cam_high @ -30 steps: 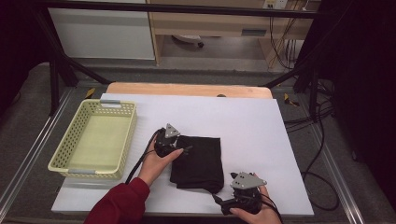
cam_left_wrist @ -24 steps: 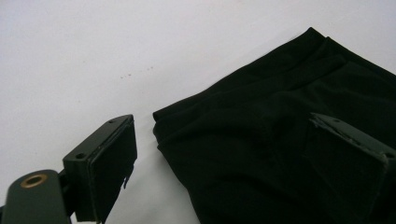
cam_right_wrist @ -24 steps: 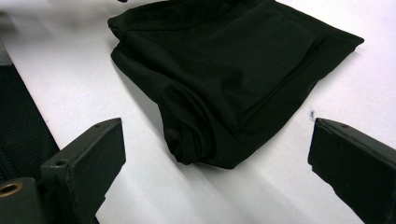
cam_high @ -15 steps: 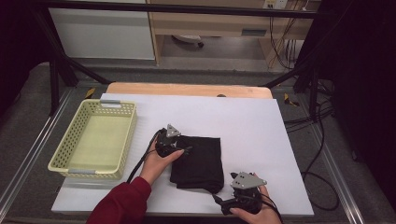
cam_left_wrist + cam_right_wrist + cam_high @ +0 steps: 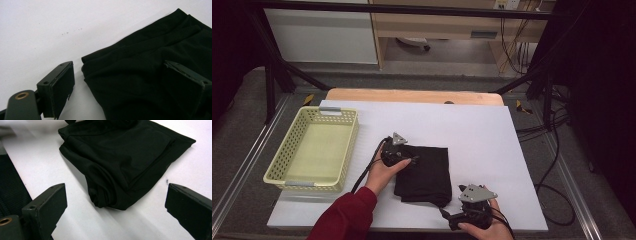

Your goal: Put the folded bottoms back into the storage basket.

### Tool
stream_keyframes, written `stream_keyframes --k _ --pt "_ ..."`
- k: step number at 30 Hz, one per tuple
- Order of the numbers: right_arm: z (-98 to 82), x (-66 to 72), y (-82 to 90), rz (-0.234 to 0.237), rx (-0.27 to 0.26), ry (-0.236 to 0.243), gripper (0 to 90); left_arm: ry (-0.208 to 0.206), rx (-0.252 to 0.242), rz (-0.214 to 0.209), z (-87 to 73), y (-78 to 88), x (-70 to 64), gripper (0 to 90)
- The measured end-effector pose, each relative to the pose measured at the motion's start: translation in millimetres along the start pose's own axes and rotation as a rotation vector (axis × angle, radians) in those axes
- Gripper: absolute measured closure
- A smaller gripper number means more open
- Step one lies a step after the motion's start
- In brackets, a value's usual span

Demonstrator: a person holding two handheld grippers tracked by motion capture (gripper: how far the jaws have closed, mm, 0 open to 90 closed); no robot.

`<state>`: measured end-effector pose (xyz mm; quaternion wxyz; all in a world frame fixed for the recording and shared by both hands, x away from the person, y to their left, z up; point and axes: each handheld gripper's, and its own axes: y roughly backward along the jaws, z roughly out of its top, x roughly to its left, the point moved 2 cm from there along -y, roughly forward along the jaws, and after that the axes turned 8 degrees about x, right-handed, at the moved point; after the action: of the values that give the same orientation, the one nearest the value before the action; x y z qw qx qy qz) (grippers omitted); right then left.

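Left gripper (image 5: pixel 125 92) straddles the black cloth's (image 5: pixel 155 75) corner, jaws spread, one on the fabric, one on bare counter (image 5: pixel 50 30). Right gripper (image 5: pixel 115 220) waits released, the cloth's bunched corner just ahead between its jaws.

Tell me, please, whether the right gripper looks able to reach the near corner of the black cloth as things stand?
Probably yes: the right gripper is open, with the black cloth lying just ahead between its jaws and bare white table in between.
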<state>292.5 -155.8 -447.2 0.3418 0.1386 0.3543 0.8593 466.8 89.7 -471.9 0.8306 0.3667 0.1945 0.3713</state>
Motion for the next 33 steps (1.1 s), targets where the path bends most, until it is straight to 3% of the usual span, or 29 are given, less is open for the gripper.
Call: stream_keyframes --k 7,9,12,14,15,21,26,33 --pt "-0.1 0.2 -0.8 0.0 0.006 0.005 4.2 -0.002 -0.003 -0.03 0.3 -0.1 0.2 18.7" --pt "-0.2 0.2 -1.0 0.0 0.007 0.005 4.2 -0.007 -0.01 -0.045 0.3 0.2 -1.7 27.6" --pt "-0.3 0.0 -1.2 -0.001 0.008 0.006 4.2 -0.009 -0.016 -0.056 0.5 0.5 -4.0 31.9" --pt "-0.3 0.1 -1.4 -0.001 0.009 0.007 4.1 -0.014 -0.013 -0.071 0.4 1.4 -4.5 42.2" --pt "-0.3 0.1 -1.4 -0.001 0.009 0.007 4.1 -0.012 -0.014 -0.08 0.3 1.6 -5.3 42.2" --pt "-0.4 0.3 -1.5 -0.002 0.011 0.005 4.1 -0.002 -0.019 -0.126 0.4 2.3 -9.6 64.3" --pt "-0.5 0.2 -1.4 -0.002 0.01 0.007 4.2 -0.012 -0.02 -0.129 0.7 3.8 -11.8 70.9" --pt "-0.7 0.0 -2.0 -0.004 0.016 0.001 4.4 -0.032 -0.025 -0.09 1.4 4.6 -12.0 74.1"
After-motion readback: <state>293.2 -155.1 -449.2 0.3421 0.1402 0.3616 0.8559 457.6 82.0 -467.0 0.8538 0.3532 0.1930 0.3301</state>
